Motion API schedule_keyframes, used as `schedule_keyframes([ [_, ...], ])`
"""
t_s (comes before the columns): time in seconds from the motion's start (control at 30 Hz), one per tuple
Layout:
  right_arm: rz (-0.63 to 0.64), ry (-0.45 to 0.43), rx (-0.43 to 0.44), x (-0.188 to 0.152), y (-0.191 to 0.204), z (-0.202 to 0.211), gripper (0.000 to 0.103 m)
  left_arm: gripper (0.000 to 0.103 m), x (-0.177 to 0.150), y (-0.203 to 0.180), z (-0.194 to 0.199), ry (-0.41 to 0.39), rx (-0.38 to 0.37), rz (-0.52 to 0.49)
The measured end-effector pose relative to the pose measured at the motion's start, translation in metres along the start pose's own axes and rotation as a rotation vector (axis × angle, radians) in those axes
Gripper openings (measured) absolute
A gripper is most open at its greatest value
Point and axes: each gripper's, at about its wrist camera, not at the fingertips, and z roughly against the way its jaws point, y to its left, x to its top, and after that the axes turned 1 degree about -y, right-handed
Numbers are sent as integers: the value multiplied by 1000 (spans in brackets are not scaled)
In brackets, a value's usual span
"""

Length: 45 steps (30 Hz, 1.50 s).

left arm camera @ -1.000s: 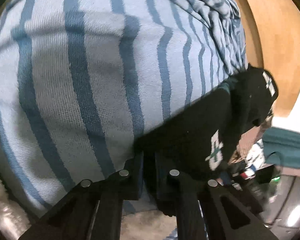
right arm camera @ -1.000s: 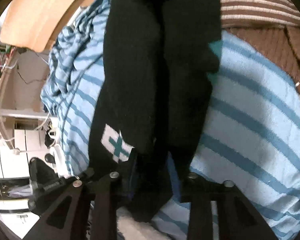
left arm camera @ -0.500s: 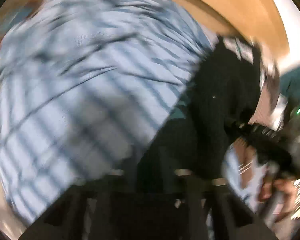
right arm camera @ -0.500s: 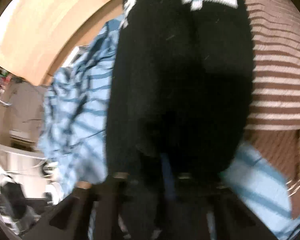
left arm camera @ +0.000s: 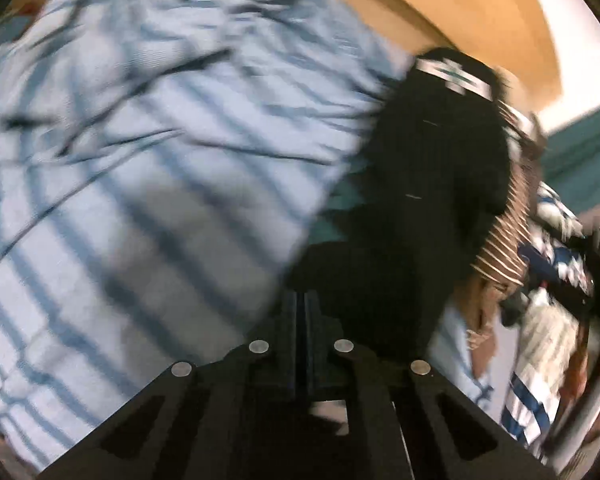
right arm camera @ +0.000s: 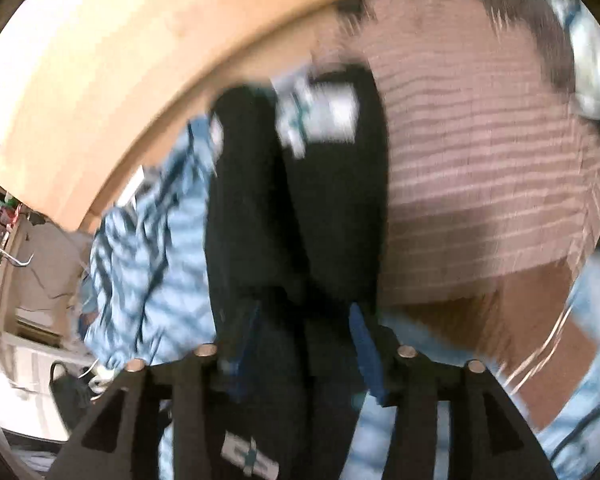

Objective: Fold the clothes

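A black garment (left arm camera: 432, 184) with a white and teal patch (left arm camera: 454, 74) stretches away from my left gripper (left arm camera: 302, 300), which is shut on its near edge. In the right wrist view the same black garment (right arm camera: 300, 220) runs up between the blue pads of my right gripper (right arm camera: 306, 344), which is shut on a thick bunch of it. One patch (right arm camera: 320, 120) shows at its far end and another (right arm camera: 250, 460) hangs below the fingers. It lies over a light blue striped cloth (left arm camera: 160, 160) (right arm camera: 152, 260). Both views are blurred by motion.
A brown garment with thin pale stripes (right arm camera: 480, 160) (left arm camera: 504, 244) lies to the right of the black one. The wooden table top (left arm camera: 460, 12) (right arm camera: 140, 60) curves behind the clothes. More blue and white clothing (left arm camera: 556, 264) sits at the right. Room clutter (right arm camera: 20, 320) shows past the table edge.
Both grippers have swung with the black garment still held. Its patched end has moved to the far side, over the brown striped garment. The striped cloth has slid leftward in both views.
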Motion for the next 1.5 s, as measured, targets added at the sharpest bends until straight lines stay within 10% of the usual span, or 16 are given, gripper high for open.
schedule_keyframes([
  [0.23, 158, 28, -100, 55, 49, -35, 73, 5, 20, -31, -39, 68, -46, -1],
  [0.3, 169, 25, -119, 59, 47, -50, 14, 5, 26, -33, -44, 62, -54, -13],
  [1.0, 30, -21, -91, 50, -23, -53, 18, 5, 33, -48, -36, -35, -215, -122],
  [1.23, 33, -11, -89, 46, -22, -52, 21, 5, 20, -51, -78, 107, -148, -116],
  [1.5, -2, 1, -47, 36, -28, -40, 35, 5, -13, 4, -9, 88, -218, -114],
])
